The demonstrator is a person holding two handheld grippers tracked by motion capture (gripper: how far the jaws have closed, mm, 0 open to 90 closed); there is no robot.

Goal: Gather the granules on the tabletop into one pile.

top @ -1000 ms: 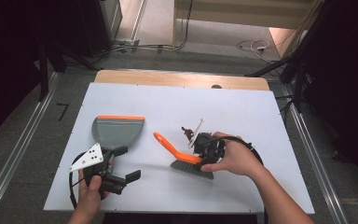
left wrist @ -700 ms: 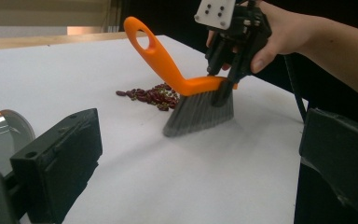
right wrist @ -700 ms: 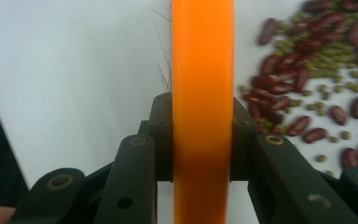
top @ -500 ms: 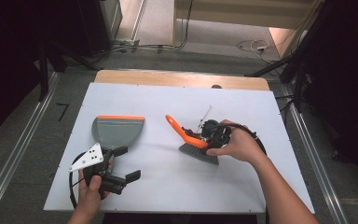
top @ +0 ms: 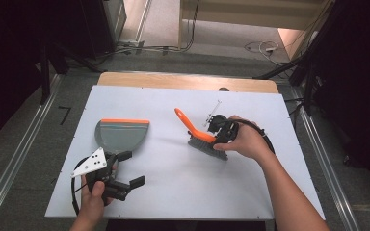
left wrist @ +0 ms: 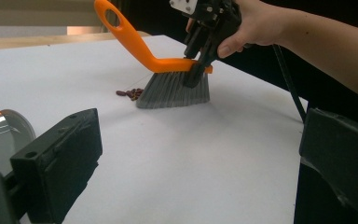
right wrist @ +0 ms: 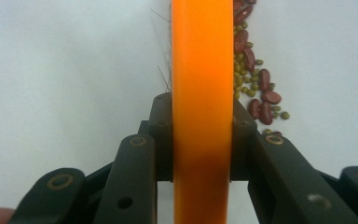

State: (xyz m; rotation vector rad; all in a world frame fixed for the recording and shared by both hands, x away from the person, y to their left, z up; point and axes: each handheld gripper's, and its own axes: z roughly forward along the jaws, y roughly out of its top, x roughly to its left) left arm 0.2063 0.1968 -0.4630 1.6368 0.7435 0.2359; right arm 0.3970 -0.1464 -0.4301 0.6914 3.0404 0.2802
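A hand brush with an orange handle (top: 187, 123) and grey bristles (top: 207, 146) stands on the white table right of centre. My right gripper (top: 214, 136) is shut on the brush's orange back (right wrist: 201, 93), a jaw pressed on each side. In the left gripper view the right gripper (left wrist: 195, 74) holds the brush (left wrist: 172, 88) upright, bristles on the table. A small heap of red and green beans (right wrist: 256, 86) lies right beside the bristles (left wrist: 130, 93). A grey dustpan with an orange rim (top: 122, 134) lies at the left. My left gripper (top: 125, 182) rests open just in front of it.
The white tabletop (top: 173, 192) has a wooden strip (top: 183, 81) along its far edge. Metal rails (top: 24, 144) run along the floor on both sides. A black cable (top: 266, 139) loops behind the right hand.
My right gripper has carried the brush to the right and a little farther away across the table. The left gripper and the dustpan have stayed put.
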